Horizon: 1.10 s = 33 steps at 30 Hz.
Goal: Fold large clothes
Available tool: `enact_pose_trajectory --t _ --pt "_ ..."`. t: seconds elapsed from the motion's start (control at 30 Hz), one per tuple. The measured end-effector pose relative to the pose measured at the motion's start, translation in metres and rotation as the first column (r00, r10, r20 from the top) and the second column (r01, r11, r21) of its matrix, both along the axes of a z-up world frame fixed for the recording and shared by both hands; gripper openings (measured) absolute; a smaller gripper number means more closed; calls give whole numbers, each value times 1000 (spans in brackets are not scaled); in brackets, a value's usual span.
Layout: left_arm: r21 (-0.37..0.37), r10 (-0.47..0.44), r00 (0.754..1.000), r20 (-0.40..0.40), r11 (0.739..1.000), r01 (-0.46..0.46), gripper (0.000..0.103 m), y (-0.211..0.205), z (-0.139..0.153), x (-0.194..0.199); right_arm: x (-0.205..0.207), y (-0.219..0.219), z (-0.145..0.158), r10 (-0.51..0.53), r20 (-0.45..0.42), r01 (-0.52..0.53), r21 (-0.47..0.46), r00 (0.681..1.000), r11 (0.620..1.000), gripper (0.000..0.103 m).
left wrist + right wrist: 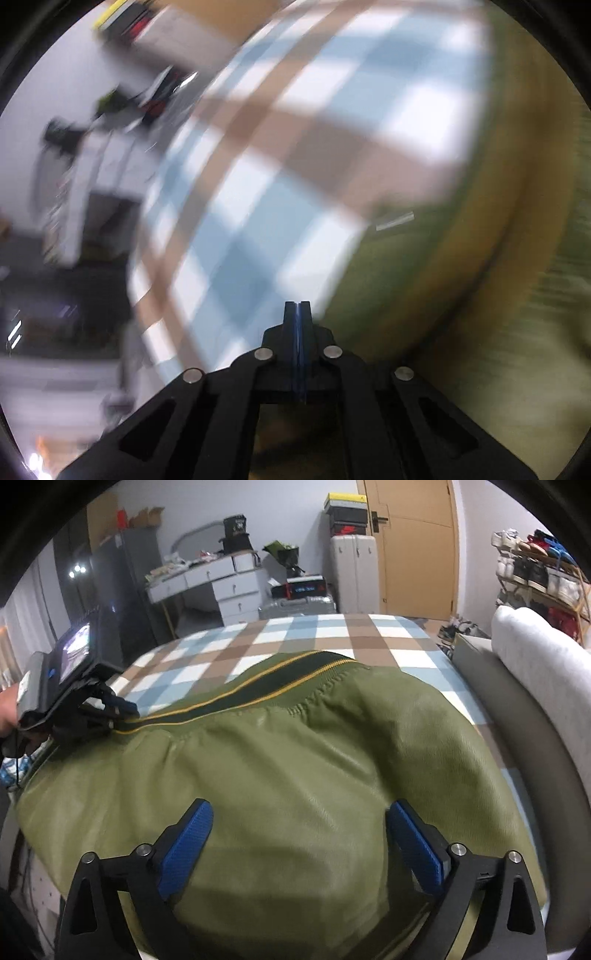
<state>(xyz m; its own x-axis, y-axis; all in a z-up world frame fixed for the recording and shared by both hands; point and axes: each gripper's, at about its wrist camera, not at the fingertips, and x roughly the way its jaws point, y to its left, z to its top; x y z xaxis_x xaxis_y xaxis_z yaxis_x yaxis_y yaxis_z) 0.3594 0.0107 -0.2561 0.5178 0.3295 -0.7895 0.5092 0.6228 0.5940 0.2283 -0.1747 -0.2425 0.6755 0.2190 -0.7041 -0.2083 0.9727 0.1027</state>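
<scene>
An olive green jacket (295,746) lies spread on a bed with a blue, white and brown checked cover (332,635). Its dark ribbed hem (258,686) with yellow stripes runs across the far side. My right gripper (301,836) hovers over the near part of the jacket, open, its blue pads (188,834) wide apart with nothing pinched. My left gripper (123,706) sits at the left end of the hem, held by a hand (7,709). The left wrist view is blurred: the left gripper (297,306) is shut, pads flush together, no cloth visible between them, over the jacket (461,295) edge and the cover (295,129).
A grey padded headboard (535,709) bounds the bed on the right. Beyond the bed stand a white desk with drawers (229,583), suitcases (352,572), a wooden door (417,546) and a shoe rack (535,568).
</scene>
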Motion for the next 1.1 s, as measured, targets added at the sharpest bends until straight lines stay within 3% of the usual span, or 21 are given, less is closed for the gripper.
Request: enact_pose_trajectory --t 0.03,0.07,0.2,0.27,0.3,0.33,0.37,0.4,0.43,0.47,0.57,0.6,0.7,0.73,0.77,0.8,0.87,0.93,1.0,1.03,1.1 --pt "-84 55 997 -56 995 -60 0 14 1 10 3 1 -1 7 -14 -7 -7 1000 1000 101" --pt "-141 80 995 -54 986 -87 0 21 10 10 4 3 -1 8 -22 -8 -22 1000 1000 102" --pt "-264 165 983 82 955 -138 0 59 69 -22 -1 4 12 19 -21 -20 -41 1000 999 95" --pt "-389 204 973 111 909 -146 2 80 95 -55 -11 6 36 56 46 -58 24 997 998 93" --pt "-474 225 970 97 867 -154 22 89 105 -75 -16 9 45 72 75 -76 42 995 996 93" --pt "-526 236 968 84 835 -158 67 95 110 -88 -23 19 58 115 113 -122 60 987 991 93" --pt "-600 248 965 83 785 -150 88 102 115 -111 -27 28 65 148 132 -157 59 980 986 93" --pt "-660 249 962 113 742 -115 102 105 115 -132 -32 45 70 193 151 -201 40 970 979 93" --pt "-691 232 964 131 719 -79 102 101 111 -149 -34 62 70 230 150 -234 9 962 972 93" --pt "-686 208 970 127 724 -66 102 92 102 -157 -33 79 65 261 132 -258 -38 956 965 93" --pt "-577 229 971 63 803 -152 102 64 52 -160 -11 115 21 251 -5 -247 -211 968 946 92" --pt "-557 244 969 42 810 -180 103 62 37 -154 -1 120 0 235 -79 -247 -257 969 934 93" --pt "-688 320 946 -46 677 -262 102 85 23 -147 0 117 -15 271 -66 -278 -271 960 922 96" --pt "-694 328 943 -54 666 -272 102 87 23 -146 0 115 -10 270 -93 -285 -266 958 921 92" --pt "-686 321 946 -42 680 -261 102 84 24 -147 -1 111 -2 263 -106 -283 -263 959 923 79" --pt "-682 315 948 -32 687 -251 102 83 24 -147 -4 103 7 247 -87 -261 -264 965 929 75" --pt "-702 331 943 -40 662 -262 102 85 23 -147 -12 70 30 184 -13 -181 -243 983 953 82" --pt "-703 334 942 -19 665 -250 102 83 22 -149 -11 38 38 96 0 -93 -205 995 974 83" --pt "-713 338 941 -15 656 -247 102 83 18 -151 -3 9 24 -5 -38 -4 -243 999 970 83" --pt "-718 340 940 -18 650 -249 102 84 15 -150 4 -2 7 -12 -88 -10 -252 996 968 84" --pt "-721 341 940 -12 648 -245 102 85 12 -149 5 -15 -6 35 -71 -47 -186 997 981 86"
